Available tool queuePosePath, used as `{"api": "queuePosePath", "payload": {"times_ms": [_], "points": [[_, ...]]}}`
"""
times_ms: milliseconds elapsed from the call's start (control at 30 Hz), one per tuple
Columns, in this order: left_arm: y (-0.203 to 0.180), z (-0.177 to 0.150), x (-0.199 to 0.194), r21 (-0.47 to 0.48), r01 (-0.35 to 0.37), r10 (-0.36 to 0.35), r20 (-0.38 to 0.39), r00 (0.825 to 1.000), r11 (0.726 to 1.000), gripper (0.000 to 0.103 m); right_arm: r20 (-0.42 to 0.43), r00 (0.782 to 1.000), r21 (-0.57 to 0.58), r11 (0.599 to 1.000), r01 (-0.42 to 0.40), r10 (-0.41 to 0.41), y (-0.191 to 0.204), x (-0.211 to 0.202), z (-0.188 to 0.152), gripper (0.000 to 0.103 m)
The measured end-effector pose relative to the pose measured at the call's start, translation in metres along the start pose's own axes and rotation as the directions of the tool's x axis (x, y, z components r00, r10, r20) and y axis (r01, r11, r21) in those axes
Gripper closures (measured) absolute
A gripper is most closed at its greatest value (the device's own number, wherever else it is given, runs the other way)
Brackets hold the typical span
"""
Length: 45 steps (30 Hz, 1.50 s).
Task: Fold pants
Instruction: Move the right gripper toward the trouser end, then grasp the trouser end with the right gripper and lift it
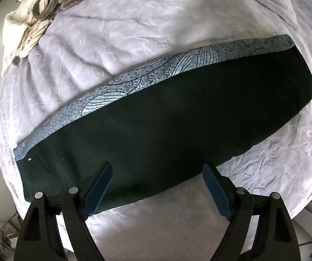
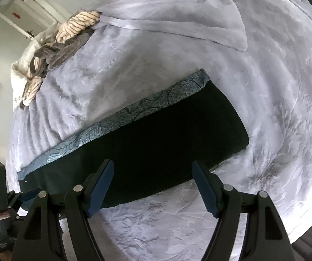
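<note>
pale lilac bedding [image 1: 116, 21] with an embossed leafy pattern filled both views, rumpled into soft ridges, and up at the far left corner sat a heap of striped cream and grey clothes [image 2: 69, 32], well apart from the action. down the middle of the bed lay the pants [image 1: 166, 119], very dark, nearly black with a green cast, spread flat and smooth as one long narrow band, apparently with one leg laid over the other. a blue-grey patterned strip [image 1: 147, 76], speckled and drawn with fan-like line work, ran along the whole far edge of them. the waist end sat at the lower left, where a small pocket seam and a tiny light tag [image 1: 29, 158] showed; the cuff end reached away to the upper right, cut off square in the right wrist view. so the long axis ran on a diagonal, lower left to upper right, across both pictures. the left gripper [image 1: 157, 171] hung over the near edge of the pants toward the waist half, pointing steeply down, its blue-padded fingers [image 1: 98, 191] spread wide with nothing pinched between them. the right gripper [image 2: 152, 170] hovered over the near edge as well, jaws equally wide apart, pads clear of the cloth and gripping nothing.
</note>
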<state>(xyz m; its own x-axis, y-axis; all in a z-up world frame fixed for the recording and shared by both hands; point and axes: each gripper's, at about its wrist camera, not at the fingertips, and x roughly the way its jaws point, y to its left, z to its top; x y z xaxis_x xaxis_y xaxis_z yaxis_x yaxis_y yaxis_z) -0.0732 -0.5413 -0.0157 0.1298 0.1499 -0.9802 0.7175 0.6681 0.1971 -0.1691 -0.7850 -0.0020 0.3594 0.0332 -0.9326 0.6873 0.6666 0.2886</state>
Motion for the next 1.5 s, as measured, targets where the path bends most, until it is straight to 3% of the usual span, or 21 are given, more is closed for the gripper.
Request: {"api": "queuePosePath", "payload": {"times_ms": [667, 1000, 1100, 1200, 1300, 1400, 1500], "points": [[0.01, -0.005, 0.001, -0.036, -0.001, 0.001, -0.003, 1.0, 0.999, 0.017, -0.001, 0.999, -0.154, 0.987, 0.049, -0.05, 0.039, 0.0, -0.008, 0.026], [0.014, -0.006, 0.006, -0.041, -0.005, 0.004, -0.014, 1.0, 0.999, 0.017, -0.022, 0.999, -0.163, 0.986, 0.029, -0.033, 0.038, 0.007, -0.009, 0.026], [0.013, -0.003, 0.01, -0.04, -0.001, 0.001, -0.009, 1.0, 0.999, 0.017, -0.039, 0.998, -0.071, 0.996, -0.058, 0.055, 0.015, 0.015, -0.009, 0.026], [0.013, 0.003, 0.015, -0.045, 0.017, -0.017, 0.013, 1.0, 0.999, 0.017, -0.026, 0.988, 0.121, 0.982, -0.148, 0.152, -0.03, 0.026, -0.01, 0.026], [0.011, 0.011, 0.025, -0.062, 0.048, -0.046, 0.038, 0.998, 0.997, 0.017, 0.051, 0.962, 0.366, 0.891, -0.269, 0.27, -0.093, 0.037, -0.018, 0.026], [0.008, 0.018, 0.044, -0.078, 0.055, -0.052, 0.043, 0.998, 0.995, 0.017, 0.088, 0.951, 0.476, 0.826, -0.301, 0.296, -0.129, 0.047, -0.029, 0.026], [0.003, 0.021, 0.064, -0.09, 0.054, -0.052, 0.023, 0.998, 0.994, 0.017, 0.098, 0.939, 0.508, 0.795, -0.332, 0.33, -0.143, 0.054, -0.037, 0.026]]}}
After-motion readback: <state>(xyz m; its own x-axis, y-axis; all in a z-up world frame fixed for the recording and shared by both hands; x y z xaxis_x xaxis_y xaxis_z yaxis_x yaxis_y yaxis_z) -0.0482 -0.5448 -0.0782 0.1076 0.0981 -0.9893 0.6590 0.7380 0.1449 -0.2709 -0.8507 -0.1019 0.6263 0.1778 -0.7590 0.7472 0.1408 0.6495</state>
